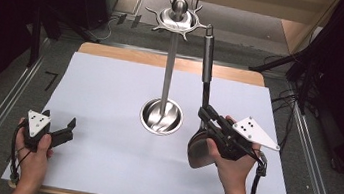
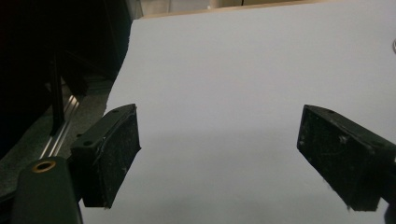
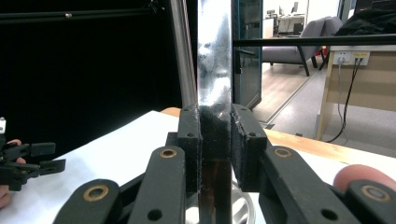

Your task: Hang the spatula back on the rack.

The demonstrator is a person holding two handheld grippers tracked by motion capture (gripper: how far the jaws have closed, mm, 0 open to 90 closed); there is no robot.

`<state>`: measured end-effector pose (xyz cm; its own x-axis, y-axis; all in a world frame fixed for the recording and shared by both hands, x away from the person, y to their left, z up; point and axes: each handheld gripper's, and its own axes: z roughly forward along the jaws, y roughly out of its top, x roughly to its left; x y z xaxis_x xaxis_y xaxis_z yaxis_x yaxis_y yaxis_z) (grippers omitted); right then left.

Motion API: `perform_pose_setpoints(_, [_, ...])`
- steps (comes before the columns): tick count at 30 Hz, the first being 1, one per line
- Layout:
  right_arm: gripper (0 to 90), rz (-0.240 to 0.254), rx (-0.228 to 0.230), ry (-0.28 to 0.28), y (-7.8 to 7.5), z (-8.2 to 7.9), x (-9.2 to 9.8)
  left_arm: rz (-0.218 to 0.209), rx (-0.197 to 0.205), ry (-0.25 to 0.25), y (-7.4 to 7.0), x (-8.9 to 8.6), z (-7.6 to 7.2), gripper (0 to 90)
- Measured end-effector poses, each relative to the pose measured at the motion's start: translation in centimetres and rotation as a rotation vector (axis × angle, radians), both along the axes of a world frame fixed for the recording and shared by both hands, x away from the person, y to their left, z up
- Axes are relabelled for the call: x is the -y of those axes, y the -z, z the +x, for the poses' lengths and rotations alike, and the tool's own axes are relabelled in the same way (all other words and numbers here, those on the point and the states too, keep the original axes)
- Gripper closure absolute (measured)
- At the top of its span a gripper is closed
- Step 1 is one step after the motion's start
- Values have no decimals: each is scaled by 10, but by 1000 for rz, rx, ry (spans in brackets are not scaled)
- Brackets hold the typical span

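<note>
My right tool is clamped on the dark shaft of a long utensil; in the right gripper view both pads press flat against the shaft, one on each side. The utensil stands nearly upright, its steel handle rising above my tool and its rounded head hanging below it, just beside my right hand over the worktop. Its top end sits close to an arm of the hanging stand; I cannot tell whether they touch. The stand's round base lies just to the left of my right tool.

My left tool is spread wide with nothing between its pads, held in my left hand low over the near left part of the white sheet, well apart from the stand.
</note>
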<state>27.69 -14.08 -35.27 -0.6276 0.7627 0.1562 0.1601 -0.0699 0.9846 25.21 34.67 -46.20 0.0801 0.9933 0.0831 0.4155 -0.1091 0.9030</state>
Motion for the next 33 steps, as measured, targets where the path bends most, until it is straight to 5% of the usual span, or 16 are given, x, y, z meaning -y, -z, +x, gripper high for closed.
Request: perform_pose_setpoints(33, [772, -21, -10, -32, 8, 29, -13, 2, -2, -4, 0, 0, 0, 139])
